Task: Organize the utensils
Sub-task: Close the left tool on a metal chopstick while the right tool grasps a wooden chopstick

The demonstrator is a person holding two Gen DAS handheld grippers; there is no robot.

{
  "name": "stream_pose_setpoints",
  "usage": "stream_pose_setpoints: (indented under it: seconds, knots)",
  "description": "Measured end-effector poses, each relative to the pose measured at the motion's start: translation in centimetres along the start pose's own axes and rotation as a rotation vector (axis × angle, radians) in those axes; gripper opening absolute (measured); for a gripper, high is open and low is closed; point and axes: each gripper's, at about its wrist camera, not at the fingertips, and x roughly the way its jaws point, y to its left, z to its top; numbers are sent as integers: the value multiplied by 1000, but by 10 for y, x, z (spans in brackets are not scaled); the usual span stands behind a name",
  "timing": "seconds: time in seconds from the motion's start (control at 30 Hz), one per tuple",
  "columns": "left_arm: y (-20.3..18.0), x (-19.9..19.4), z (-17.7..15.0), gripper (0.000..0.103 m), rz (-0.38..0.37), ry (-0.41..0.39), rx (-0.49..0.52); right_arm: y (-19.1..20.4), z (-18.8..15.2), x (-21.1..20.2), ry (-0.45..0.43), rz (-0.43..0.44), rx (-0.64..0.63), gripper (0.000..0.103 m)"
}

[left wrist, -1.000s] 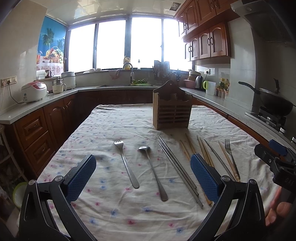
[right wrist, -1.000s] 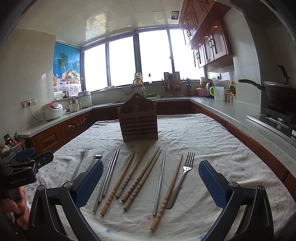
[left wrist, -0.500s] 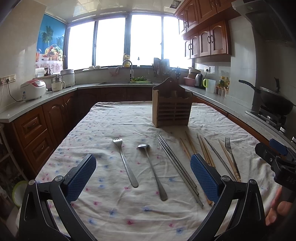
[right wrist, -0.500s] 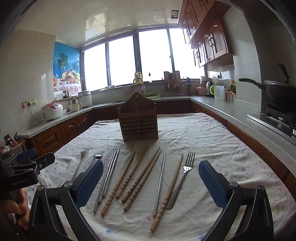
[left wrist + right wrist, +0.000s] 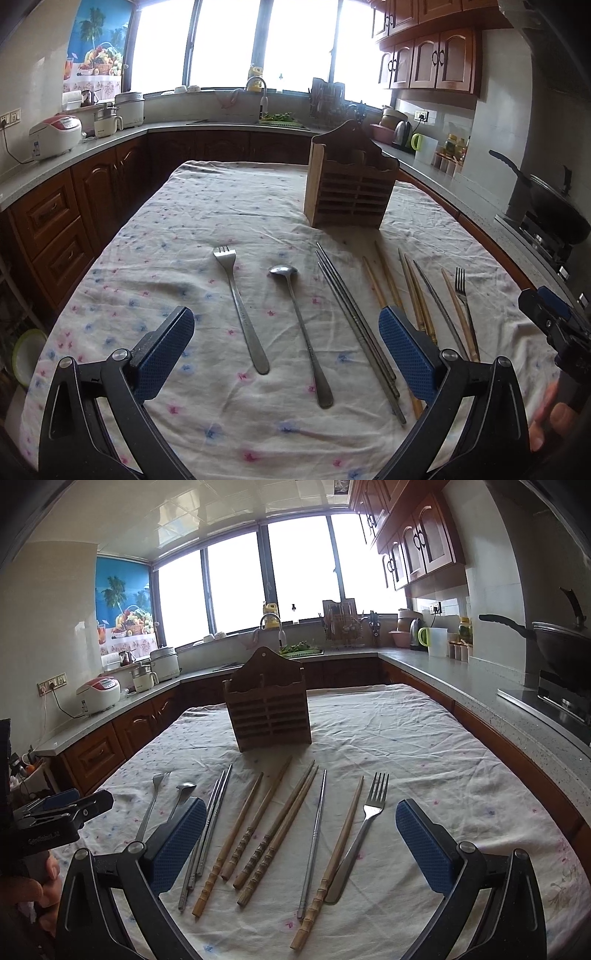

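Note:
A wooden utensil holder [image 5: 351, 184] [image 5: 267, 712] stands upright on the cloth-covered table [image 5: 207, 206]. In front of it lie a fork [image 5: 240, 306], a spoon [image 5: 299, 325], metal chopsticks [image 5: 354, 321], several wooden chopsticks [image 5: 258, 827], a single metal chopstick [image 5: 316, 834] and a second fork [image 5: 364, 819]. My left gripper [image 5: 286, 354] is open and empty above the near ends of the fork and spoon. My right gripper [image 5: 301, 845] is open and empty above the wooden chopsticks.
Kitchen counters ring the table, with a rice cooker [image 5: 55, 134] at the left, a sink tap [image 5: 258, 86] at the back and a wok [image 5: 561, 642] on the stove at the right. The table's near edge is below both grippers.
The left gripper has tilted down a little toward the table, so the utensils sit higher in its view. The right gripper has barely moved.

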Motion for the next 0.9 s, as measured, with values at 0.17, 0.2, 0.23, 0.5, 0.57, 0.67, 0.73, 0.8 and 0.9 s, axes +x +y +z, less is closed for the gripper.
stream_pose_setpoints:
  seconds: [0.17,0.2,0.23,0.5,0.57,0.67,0.73,0.8,0.9]
  knots:
    - [-2,23,20,92,-55,67,-4,-4,9,21,70,15,11,88]
    - [-4,27,24,91,-65,80,-1,-5,12,27,97,18,19,81]
    - [-6,32,28,89,-74,93,3,-7,14,34,120,24,29,72]
    - [-18,78,50,72,-137,218,28,-18,26,78,256,55,95,46]
    - [-20,89,54,69,-146,245,32,-19,29,87,278,56,99,43]
    - [-24,107,61,64,-147,276,50,-21,34,104,325,57,100,36]
    - [-26,120,67,62,-157,302,53,-22,35,115,351,52,93,32]
    - [-28,133,72,57,-166,327,48,-22,34,127,377,43,82,31]
    - [-29,154,79,52,-174,357,48,-25,32,143,410,41,100,28]
